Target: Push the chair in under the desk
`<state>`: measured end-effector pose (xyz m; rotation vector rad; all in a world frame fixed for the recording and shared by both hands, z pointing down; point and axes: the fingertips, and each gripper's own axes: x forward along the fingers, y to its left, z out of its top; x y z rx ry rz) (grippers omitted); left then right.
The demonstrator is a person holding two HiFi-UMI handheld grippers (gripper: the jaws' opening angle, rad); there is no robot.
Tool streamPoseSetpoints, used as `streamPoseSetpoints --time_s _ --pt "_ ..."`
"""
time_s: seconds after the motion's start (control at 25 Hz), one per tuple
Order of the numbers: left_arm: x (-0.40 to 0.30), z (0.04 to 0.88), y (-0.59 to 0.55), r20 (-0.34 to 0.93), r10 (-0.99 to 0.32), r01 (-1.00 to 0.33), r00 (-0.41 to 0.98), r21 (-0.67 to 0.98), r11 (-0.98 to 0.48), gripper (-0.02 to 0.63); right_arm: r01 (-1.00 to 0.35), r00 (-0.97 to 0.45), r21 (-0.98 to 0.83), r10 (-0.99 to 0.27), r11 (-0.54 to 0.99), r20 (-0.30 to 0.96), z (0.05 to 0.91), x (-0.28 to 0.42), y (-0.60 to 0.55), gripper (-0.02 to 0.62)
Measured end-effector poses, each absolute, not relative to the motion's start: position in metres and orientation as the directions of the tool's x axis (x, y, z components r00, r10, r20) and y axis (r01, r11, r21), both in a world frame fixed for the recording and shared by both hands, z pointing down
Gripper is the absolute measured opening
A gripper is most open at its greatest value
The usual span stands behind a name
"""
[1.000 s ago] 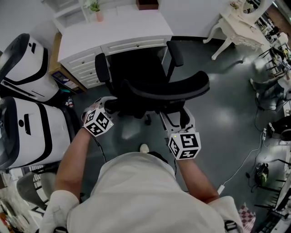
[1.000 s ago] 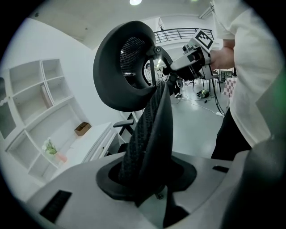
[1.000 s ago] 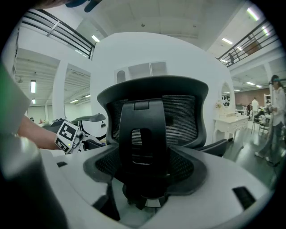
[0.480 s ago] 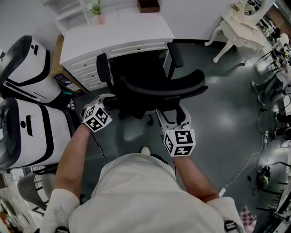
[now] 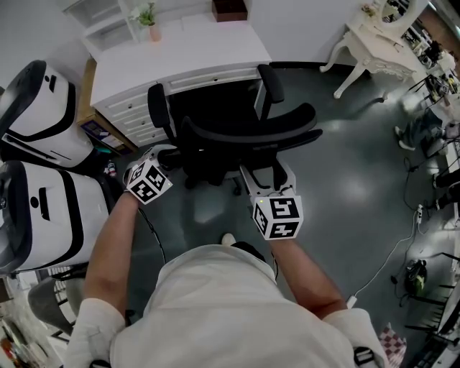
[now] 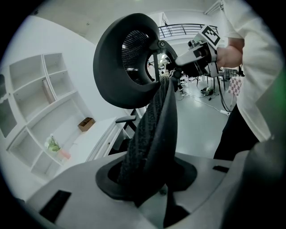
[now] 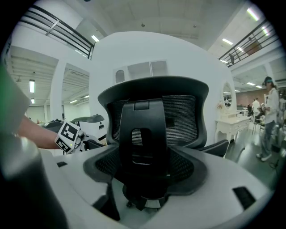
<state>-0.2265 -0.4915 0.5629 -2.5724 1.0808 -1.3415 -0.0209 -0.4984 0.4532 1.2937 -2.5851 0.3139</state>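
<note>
The black mesh office chair [image 5: 237,136] faces the white desk [image 5: 180,54], its seat partly inside the knee gap. My left gripper [image 5: 171,154] is at the left side of the backrest. In the left gripper view the backrest's mesh edge [image 6: 152,129] runs down into the jaw gap, and the left gripper [image 6: 147,188] looks shut on it. My right gripper [image 5: 267,178] is behind the chair at its back spine. In the right gripper view that spine [image 7: 143,147] stands between the wide jaws of the right gripper [image 7: 143,197]. Whether they press on it is unclear.
Two large white-and-black machines [image 5: 36,100] [image 5: 50,215] stand at the left, close to the chair. A potted plant [image 5: 151,18] and a brown box [image 5: 230,8] sit on the desk. An ornate white table [image 5: 381,36] is at the far right. A cable [image 5: 381,259] lies on the floor.
The chair has rolled toward the desk, deeper into the knee gap. Both grippers have moved forward with its backrest.
</note>
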Motion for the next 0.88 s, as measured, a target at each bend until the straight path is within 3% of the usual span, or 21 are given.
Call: streamPoseSetpoints --time_s 0.88 --pt "-0.24 0.566 -0.5 0.739 -0.572 -0.586 0.356 -0.3 -0.753 0.179 -0.805 -0.577 -0.071 -0.75 0.589 0.322 0.454 -0.032 -0.505 0.307"
